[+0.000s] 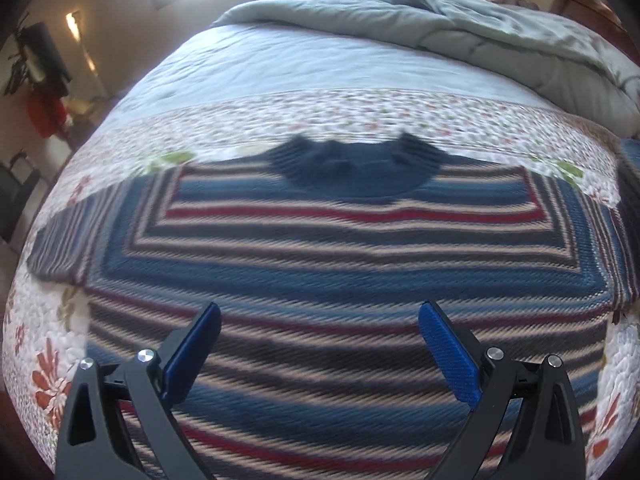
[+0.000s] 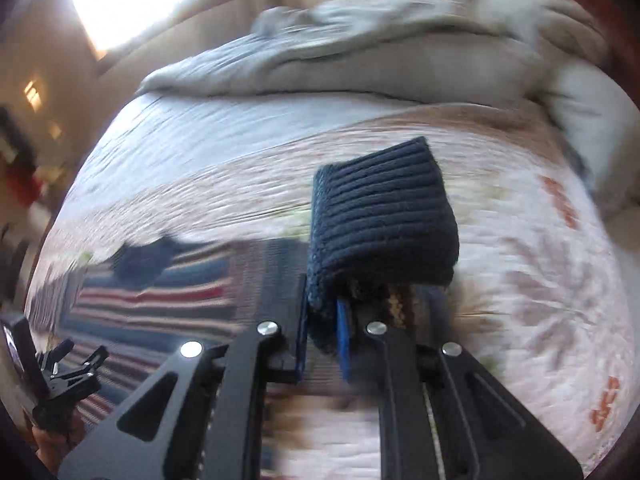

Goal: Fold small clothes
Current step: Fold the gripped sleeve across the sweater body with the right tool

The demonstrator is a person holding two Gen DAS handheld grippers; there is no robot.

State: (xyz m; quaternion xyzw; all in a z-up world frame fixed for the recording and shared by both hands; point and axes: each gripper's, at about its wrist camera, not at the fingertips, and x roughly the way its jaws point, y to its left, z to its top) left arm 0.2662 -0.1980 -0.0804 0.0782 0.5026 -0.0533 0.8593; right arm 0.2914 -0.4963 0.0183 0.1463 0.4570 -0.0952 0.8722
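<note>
A striped sweater (image 1: 340,264) lies flat on a bed's floral quilt (image 1: 360,120). The left gripper (image 1: 320,344) hovers over its hem, fingers wide. The right gripper (image 2: 324,332) pinches the navy sleeve cuff (image 2: 380,216), lifted above the quilt.

Striped sweater (image 1: 320,264) flat on bed; navy cuff (image 2: 380,216) lifted.

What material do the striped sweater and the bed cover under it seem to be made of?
The striped sweater looks like knitted yarn, probably wool or acrylic: diagonal knit texture, and a ribbed navy cuff pinched in the right claw. The bed cover looks like matte quilted cotton with a printed flower pattern; its stitched surface is puckered.
</note>
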